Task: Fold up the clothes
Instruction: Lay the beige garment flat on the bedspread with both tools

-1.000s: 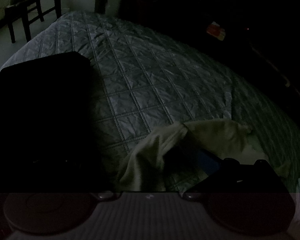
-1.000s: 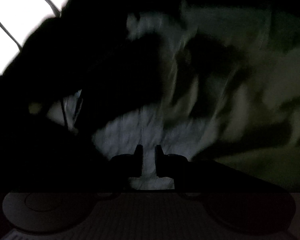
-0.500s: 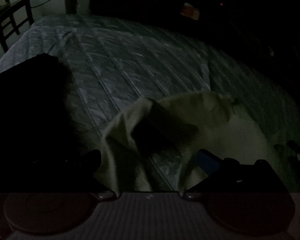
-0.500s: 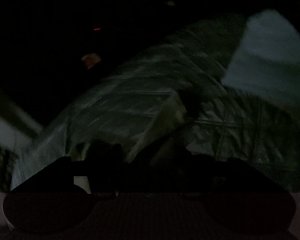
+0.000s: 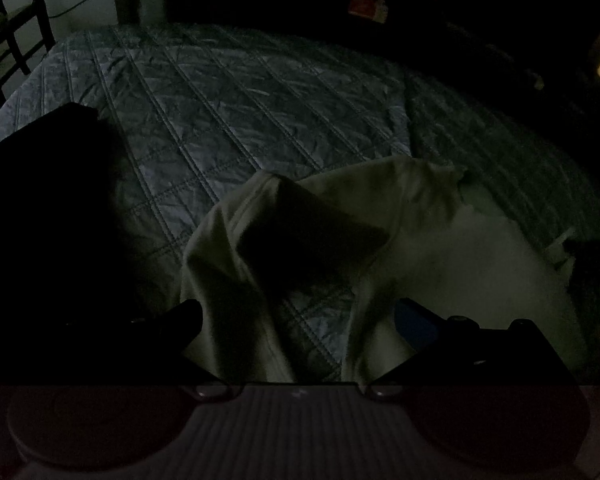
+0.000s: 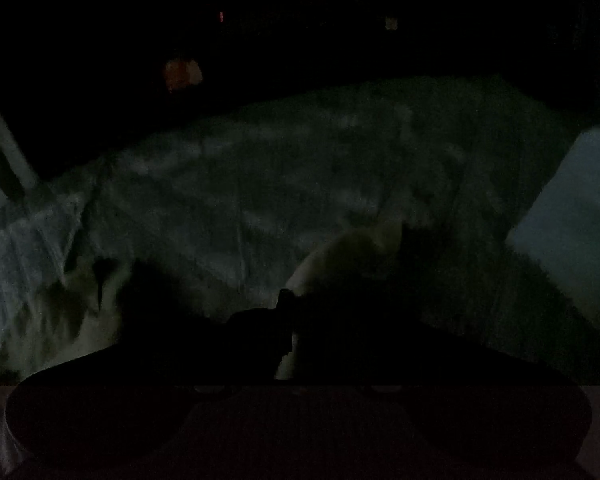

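- A quilted bedspread [image 5: 228, 112] fills the dim room ahead of both my tools, stitched in a diamond grid and creased.
- A pale garment [image 5: 452, 248] lies bunched on the quilt straight ahead of my left gripper [image 5: 300, 320], one fold draped between its fingers and another swelling off to the right.
- A dark folded pile [image 5: 40, 208] sits on the bed ahead and to the left of that gripper.
- A chair [image 5: 16, 36] stands beyond the bed's far left corner.
- My left gripper's jaws stand wide apart, not pressing the cloth.
- My right gripper [image 6: 292, 332] shows its jaws drawn together on a pale strip of the garment [image 6: 352, 256], which rises just beyond the tips; the view is dark and blurred.
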Available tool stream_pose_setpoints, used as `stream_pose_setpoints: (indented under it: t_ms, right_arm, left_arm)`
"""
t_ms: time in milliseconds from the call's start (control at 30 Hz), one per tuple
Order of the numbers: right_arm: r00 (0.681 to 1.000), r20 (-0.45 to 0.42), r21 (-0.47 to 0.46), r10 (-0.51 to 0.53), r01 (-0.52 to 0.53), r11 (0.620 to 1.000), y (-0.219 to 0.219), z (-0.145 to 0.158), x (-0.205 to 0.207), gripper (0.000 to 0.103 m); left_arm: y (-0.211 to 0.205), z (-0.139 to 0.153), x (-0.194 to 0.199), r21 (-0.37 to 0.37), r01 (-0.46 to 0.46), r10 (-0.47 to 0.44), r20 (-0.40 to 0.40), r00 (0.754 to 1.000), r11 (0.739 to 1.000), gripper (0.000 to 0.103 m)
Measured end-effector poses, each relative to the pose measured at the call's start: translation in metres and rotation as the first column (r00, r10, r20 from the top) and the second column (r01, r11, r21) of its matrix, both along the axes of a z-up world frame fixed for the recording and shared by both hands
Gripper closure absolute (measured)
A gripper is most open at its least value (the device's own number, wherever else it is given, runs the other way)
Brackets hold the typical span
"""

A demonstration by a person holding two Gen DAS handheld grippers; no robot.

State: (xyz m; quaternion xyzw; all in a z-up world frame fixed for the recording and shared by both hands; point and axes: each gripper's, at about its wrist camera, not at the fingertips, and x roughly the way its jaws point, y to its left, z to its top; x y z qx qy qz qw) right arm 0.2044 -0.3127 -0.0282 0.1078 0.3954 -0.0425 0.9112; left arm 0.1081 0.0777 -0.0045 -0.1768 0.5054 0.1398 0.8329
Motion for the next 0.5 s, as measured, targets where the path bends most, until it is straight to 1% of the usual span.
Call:
stream_pose_setpoints:
  t_ms: [100,167,200,267,333,400,500]
  right_arm:
    - [0.991,0.125,-0.029,-0.047,0.051,0.998,-0.012,0.037,-0.009,0.098]
    - [0.975,0.221,-0.063,-0.030,0.044,0.997,-0.017,0.064,-0.019,0.098]
    - [0.965,0.263,-0.107,-0.011,0.040,0.993,-0.017,0.077,-0.025,0.098]
    - [0.936,0.350,-0.186,0.032,0.036,0.982,-0.015,0.101,-0.039,0.097]
    - [0.907,0.419,-0.225,0.046,0.055,0.973,-0.017,0.123,-0.054,0.097]
    - [0.877,0.478,-0.252,0.039,0.095,0.963,-0.021,0.140,-0.070,0.097]
    - [0.834,0.551,-0.308,0.022,0.179,0.934,-0.025,0.154,-0.098,0.097]
  left_arm:
    - [0.000,0.001,0.000,0.001,0.001,-0.001,0.002,1.000,1.000,0.001]
    - [0.000,0.002,0.000,-0.001,-0.001,0.001,0.005,1.000,1.000,0.001]
    - [0.000,0.002,-0.001,-0.001,-0.003,0.003,0.006,1.000,1.000,0.001]
    - [0.000,0.002,-0.001,-0.001,-0.006,0.006,0.007,1.000,1.000,0.001]
    - [0.000,0.002,-0.001,-0.002,-0.008,0.008,0.008,1.000,1.000,0.001]
    - [0.001,0.002,-0.001,-0.003,-0.011,0.011,0.009,1.000,1.000,0.001]
    - [0.003,0.004,-0.001,-0.007,-0.017,0.017,0.014,1.000,1.000,0.001]
